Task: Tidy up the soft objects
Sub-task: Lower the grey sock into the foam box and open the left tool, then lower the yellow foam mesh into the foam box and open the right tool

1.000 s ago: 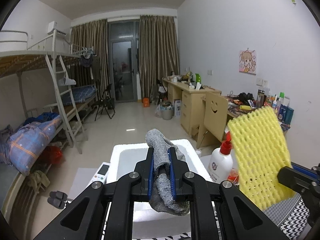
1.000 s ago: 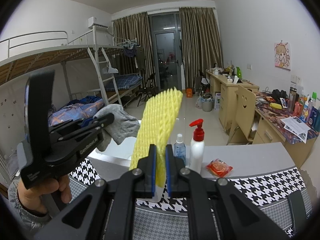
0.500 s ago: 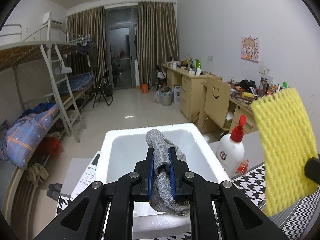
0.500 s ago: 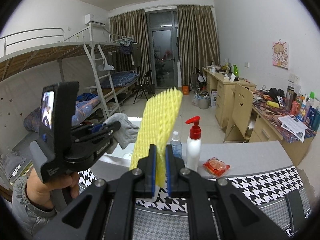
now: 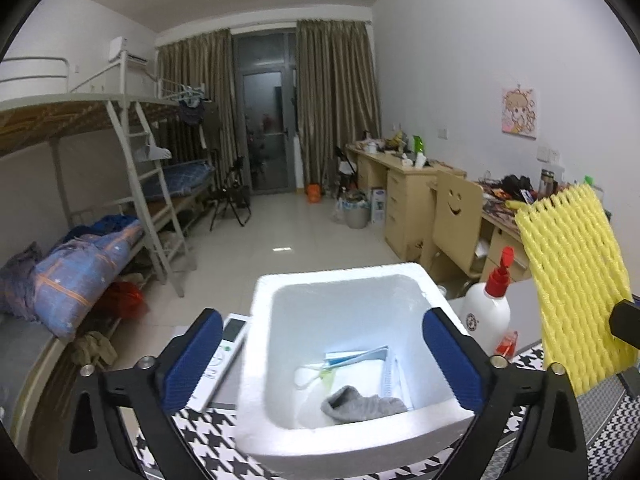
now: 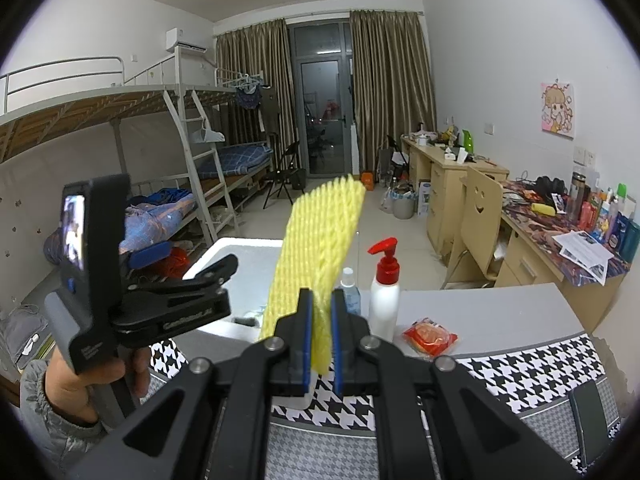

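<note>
A grey sock point(image 5: 362, 404) lies at the bottom of the white foam box point(image 5: 256, 364), beside some papers. My left gripper point(image 5: 322, 356) hangs over the box, its jaws opening wide and nothing between the blue pads point(image 5: 192, 360). My right gripper point(image 6: 320, 340) is shut on the lower end of a yellow foam net sleeve point(image 6: 320, 244), which stands upright. The same yellow sleeve point(image 5: 576, 280) shows at the right of the left wrist view. In the right wrist view, a hand point(image 6: 76, 384) holds the left gripper at the left, over the foam box point(image 6: 240, 256).
A white pump bottle with a red top point(image 6: 384, 284), a small clear bottle point(image 6: 350, 290) and a red packet point(image 6: 430, 336) stand on the grey table behind the houndstooth cloth point(image 6: 520, 376). A white remote point(image 5: 222, 356) lies left of the box. Desks, a chair and bunk beds fill the room behind.
The left gripper has opened wide and let go of the grey sock, which has dropped into the foam box. The right gripper still holds the yellow sleeve in much the same place.
</note>
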Available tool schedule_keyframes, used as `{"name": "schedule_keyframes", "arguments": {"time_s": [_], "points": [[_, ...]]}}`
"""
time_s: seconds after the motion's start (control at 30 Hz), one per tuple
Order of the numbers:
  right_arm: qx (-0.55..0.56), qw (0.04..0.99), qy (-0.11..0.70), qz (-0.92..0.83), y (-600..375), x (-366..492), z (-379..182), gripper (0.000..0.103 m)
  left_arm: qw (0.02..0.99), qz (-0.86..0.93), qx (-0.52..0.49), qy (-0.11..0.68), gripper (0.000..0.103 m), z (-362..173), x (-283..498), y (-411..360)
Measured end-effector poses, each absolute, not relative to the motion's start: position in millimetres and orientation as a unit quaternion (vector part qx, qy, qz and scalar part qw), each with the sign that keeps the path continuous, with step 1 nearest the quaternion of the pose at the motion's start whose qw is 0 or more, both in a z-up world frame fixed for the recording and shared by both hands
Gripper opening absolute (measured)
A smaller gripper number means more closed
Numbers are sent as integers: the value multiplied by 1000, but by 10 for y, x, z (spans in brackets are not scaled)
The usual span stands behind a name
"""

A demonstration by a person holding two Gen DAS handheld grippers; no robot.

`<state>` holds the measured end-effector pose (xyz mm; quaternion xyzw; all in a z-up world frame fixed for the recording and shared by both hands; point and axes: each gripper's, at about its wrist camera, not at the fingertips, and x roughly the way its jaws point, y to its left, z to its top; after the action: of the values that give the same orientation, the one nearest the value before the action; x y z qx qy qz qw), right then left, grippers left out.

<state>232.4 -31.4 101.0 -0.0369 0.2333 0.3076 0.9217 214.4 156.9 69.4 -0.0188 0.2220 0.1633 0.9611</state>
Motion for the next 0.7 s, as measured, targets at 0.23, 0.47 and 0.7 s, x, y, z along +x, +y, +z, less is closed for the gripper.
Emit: {"name": "schedule_keyframes", "arguments": {"time_s": [0.23,0.47,0.7], "points": [[-39,918,230,322,-231,2327,1039,11,958,186,-30,218,102,724,1990,1735],[-42,911,228,341,-87,2343,1082,11,956,205,-29,209,102,773,1777,1826],[-42,904,233,355,36,2412,1069,11,954,217,-26,206,102,786,1629,1872]]}}
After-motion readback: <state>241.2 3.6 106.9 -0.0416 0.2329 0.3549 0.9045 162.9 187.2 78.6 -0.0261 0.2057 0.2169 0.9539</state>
